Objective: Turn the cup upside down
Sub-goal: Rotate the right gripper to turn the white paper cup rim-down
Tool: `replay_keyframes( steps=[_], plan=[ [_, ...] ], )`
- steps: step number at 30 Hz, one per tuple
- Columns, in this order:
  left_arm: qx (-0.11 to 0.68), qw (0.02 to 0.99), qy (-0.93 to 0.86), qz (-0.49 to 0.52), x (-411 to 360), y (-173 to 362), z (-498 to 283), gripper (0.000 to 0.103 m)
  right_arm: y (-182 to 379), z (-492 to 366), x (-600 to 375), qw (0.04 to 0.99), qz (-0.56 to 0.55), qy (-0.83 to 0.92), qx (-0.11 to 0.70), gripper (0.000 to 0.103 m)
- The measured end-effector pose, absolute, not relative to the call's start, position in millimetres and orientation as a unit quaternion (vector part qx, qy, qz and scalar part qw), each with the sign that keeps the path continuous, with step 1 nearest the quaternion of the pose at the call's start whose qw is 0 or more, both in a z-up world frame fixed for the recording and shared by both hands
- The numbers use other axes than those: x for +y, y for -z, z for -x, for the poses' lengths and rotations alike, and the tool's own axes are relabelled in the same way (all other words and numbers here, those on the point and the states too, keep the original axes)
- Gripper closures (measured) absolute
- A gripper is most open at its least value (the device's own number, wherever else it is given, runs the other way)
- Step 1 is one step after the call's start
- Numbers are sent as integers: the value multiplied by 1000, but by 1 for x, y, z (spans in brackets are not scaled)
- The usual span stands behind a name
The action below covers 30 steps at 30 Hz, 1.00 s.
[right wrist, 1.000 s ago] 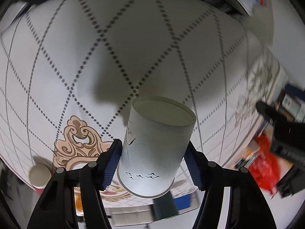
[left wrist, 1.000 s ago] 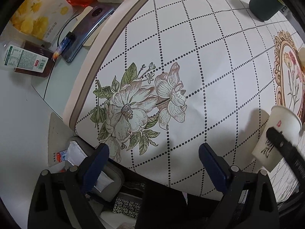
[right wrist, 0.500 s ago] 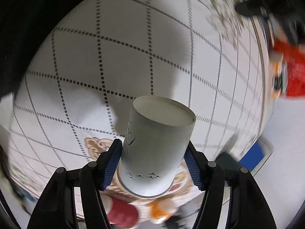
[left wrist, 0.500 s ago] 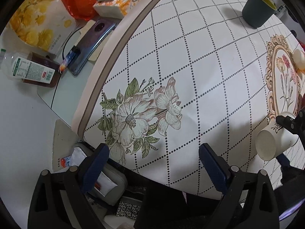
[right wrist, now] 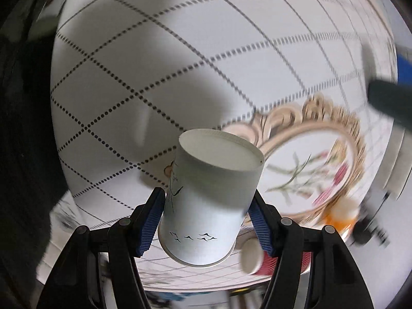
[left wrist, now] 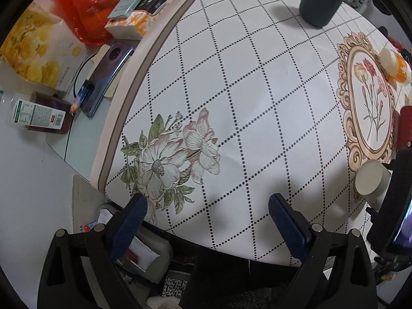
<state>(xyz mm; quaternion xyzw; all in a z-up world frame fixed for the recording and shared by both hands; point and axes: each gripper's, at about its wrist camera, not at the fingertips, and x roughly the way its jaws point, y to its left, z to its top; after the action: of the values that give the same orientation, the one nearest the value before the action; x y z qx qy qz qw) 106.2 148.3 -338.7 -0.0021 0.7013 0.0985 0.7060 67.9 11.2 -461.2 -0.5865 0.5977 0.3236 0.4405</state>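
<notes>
Right wrist: right gripper (right wrist: 206,217) pinches paper cup (right wrist: 209,193) mid-turn near the tablecloth's (right wrist: 159,59) edge; harder squeeze could crumple it. Left gripper (left wrist: 207,222) gapes wide.

Right tool (right wrist: 206,219) rotated further; paper cup (right wrist: 211,198) base now faces left tool (left wrist: 206,219).

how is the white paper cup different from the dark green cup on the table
The paper cup is white with small bird drawings; the green cup is dark with a yellow inside. The paper cup is clamped in the right gripper, tipped; the green cup stands upright on the tablecloth. Neither has a visible handle.
</notes>
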Motion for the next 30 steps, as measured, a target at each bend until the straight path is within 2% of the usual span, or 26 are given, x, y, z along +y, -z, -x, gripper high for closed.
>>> replay_keyframes(
  steps=[13, 23, 30],
  plan=[
    [702, 707, -82, -21, 131, 339, -111, 7, 481, -93, -43, 478, 400, -206, 755, 36],
    [704, 706, -73, -37, 121, 342, -111, 7, 499, -141, -93, 480, 298, -162, 809, 35],
    [706, 703, -77, -38, 123, 343, -109, 7, 499, -166, -101, 493, 277, -158, 810, 21]
  ],
)
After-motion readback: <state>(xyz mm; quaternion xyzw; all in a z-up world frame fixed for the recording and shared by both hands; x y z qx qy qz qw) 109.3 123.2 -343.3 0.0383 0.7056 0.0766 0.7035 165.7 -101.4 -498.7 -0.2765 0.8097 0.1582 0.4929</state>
